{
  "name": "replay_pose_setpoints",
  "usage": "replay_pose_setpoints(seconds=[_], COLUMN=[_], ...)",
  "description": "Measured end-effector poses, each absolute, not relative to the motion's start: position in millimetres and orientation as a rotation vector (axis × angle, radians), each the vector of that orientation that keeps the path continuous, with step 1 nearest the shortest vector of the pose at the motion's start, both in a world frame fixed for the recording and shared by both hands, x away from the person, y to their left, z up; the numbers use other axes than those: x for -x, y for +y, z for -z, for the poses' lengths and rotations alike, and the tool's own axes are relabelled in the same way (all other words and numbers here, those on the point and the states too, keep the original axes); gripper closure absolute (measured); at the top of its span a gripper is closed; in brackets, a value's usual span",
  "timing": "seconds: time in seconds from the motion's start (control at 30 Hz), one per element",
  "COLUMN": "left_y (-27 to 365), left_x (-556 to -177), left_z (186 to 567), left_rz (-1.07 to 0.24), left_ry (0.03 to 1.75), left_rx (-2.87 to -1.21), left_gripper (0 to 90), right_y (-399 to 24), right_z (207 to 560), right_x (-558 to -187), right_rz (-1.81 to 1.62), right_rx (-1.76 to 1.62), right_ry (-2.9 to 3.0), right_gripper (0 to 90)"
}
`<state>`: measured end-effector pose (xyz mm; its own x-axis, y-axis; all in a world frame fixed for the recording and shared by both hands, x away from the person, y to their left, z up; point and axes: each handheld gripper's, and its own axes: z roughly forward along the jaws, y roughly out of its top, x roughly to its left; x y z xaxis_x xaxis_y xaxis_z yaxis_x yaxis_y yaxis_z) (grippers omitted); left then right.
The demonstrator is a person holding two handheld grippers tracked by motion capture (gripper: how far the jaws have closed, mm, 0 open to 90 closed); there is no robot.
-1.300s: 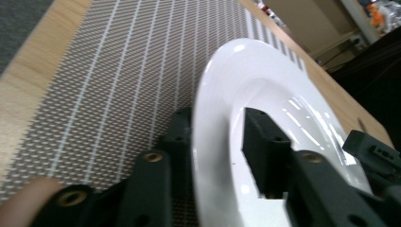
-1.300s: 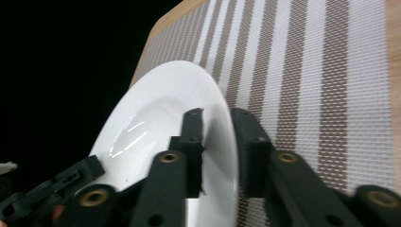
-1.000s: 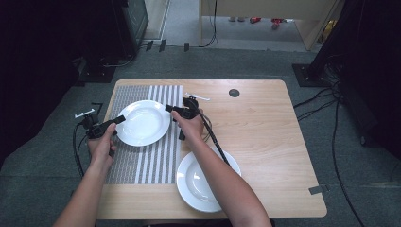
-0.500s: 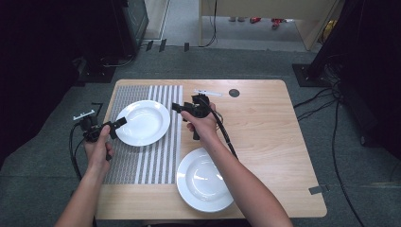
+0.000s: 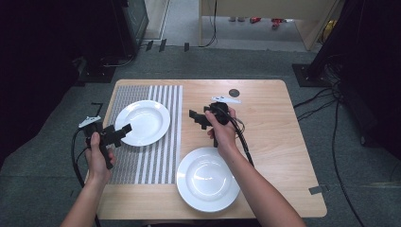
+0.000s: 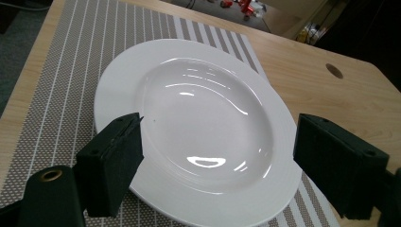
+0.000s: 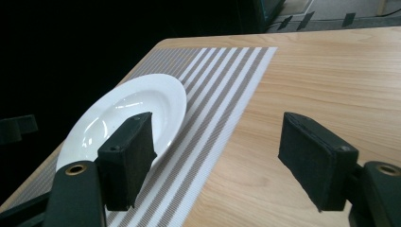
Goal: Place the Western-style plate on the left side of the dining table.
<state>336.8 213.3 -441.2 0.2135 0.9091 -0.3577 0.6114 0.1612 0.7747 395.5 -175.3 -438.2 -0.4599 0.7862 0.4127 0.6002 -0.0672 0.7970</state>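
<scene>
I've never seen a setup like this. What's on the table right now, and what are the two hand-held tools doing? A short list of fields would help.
surface: wooden table
mat: striped placemat on the table's left part
plate on mat: white plate, empty
second plate: white plate on bare wood, near edge, empty
left gripper: fingers open, at the mat plate's near-left rim, holding nothing
right gripper: fingers open, above bare wood, holding nothing

A light wooden table (image 5: 283,142) with rounded corners stands on grey carpet (image 5: 354,189). Black cables (image 5: 326,101) trail over the carpet at the table's side. Dark equipment (image 5: 127,23) stands beyond the far edge, beside a pale wooden panel (image 5: 265,16). 1 dark round hole (image 5: 234,92) marks the tabletop.
</scene>
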Motion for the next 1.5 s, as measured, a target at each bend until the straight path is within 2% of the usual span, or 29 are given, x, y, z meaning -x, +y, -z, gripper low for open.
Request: replay_pose_setpoints(seconds=[0.67,0.9,1.5], left_y=[204,204,228], left_x=[-296,-280,-242], left_z=[448,461,485], left_rz=[-0.436,-0.463,-0.517], left_ry=[1.447,1.471,1.529], left_rx=[-1.597,-1.611,-1.621], left_gripper=[16.0,16.0,16.0], right_y=[-254,-278,-337], right_z=[449,453,471], right_x=[-342,-324,-279], right_rz=[-1.469,-1.438,-1.388], right_rx=[-1.519,-1.515,-1.592], right_ry=[1.989,1.981,1.908], right_gripper=[23.1,22.5,21.5])
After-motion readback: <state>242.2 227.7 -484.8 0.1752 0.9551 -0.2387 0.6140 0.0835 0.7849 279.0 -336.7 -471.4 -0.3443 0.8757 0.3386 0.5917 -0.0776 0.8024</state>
